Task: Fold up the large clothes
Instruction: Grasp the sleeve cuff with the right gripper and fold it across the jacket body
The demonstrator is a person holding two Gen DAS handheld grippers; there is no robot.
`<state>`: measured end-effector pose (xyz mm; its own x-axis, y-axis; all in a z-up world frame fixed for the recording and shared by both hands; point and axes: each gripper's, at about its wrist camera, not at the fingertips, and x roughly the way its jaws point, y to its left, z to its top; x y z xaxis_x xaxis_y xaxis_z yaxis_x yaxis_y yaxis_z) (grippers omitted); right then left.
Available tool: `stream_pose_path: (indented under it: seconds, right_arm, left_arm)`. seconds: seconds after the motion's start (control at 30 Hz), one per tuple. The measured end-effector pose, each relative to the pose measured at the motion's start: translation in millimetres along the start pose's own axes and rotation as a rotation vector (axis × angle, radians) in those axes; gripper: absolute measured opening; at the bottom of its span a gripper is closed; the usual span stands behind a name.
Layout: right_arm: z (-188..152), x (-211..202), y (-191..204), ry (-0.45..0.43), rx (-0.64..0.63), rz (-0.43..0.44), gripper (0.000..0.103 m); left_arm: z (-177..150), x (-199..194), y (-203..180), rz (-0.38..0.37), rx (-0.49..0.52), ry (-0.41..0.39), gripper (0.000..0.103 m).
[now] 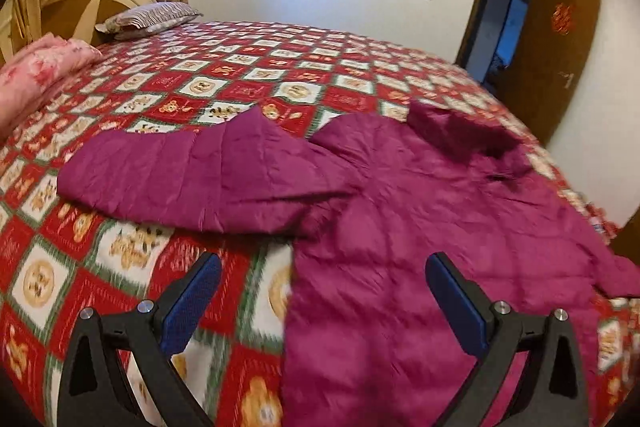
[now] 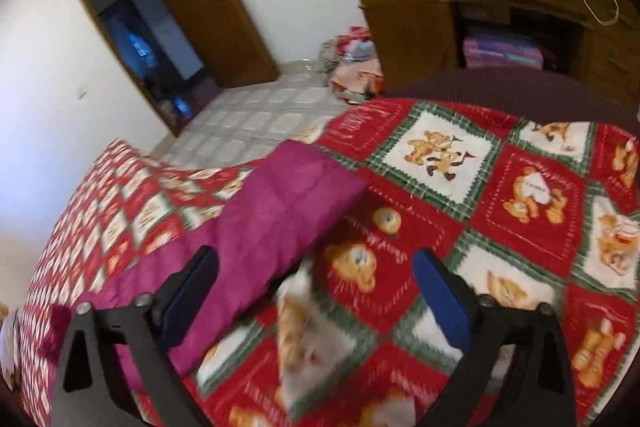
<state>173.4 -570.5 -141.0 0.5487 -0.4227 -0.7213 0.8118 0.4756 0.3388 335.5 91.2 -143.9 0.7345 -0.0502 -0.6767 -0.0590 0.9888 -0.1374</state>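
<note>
Both grippers, left gripper [image 1: 323,277] and right gripper [image 2: 316,273], hover released, holding nothing. Spread on the bedspread [image 1: 168,83], the jacket [image 1: 400,211] looks unfolded. Next, probably, pinch the sleeve [image 1: 192,171] at ten o'clock and fold it inward.

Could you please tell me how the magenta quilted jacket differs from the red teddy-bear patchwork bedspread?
The magenta quilted jacket is one plain colour; the red teddy-bear patchwork bedspread is chequered in red and white squares with bears. The jacket is rumpled, with a sleeve stretched out sideways; the bedspread lies smooth and flat. The jacket covers only part of the bedspread beneath it. Both are stitched fabric.
</note>
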Motion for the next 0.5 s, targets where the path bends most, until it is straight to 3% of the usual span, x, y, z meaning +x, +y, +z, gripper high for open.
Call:
stream_pose_path:
  seconds: [0.13, 0.2, 0.27, 0.33, 0.43, 0.5]
  right_arm:
    - [5, 27, 0, 0.027, -0.002, -0.023, 0.080]
    - [5, 34, 0, 0.029, -0.006, -0.033, 0.065]
    - [4, 40, -1, 0.045, -0.019, -0.032, 0.042]
    - [3, 43, 0, 0.050, -0.033, -0.023, 0.037]
    - [4, 34, 7, 0.017, -0.100, -0.046, 0.019]
    - [6, 23, 16, -0.024, -0.138, -0.053, 0.017]
  left_arm:
    - [-3, 29, -6, 0.074, 0.056, 0.001, 0.102]
    - [-7, 39, -5, 0.090, 0.074, 0.008, 0.102]
    - [-18, 52, -6, 0.104, 0.095, 0.038, 0.102]
    - [-23, 58, -6, 0.101, 0.098, 0.068, 0.102]
    - [-22, 60, 0, 0.073, 0.069, 0.071, 0.102]
    - [-23, 62, 4, 0.052, 0.044, 0.081, 0.102]
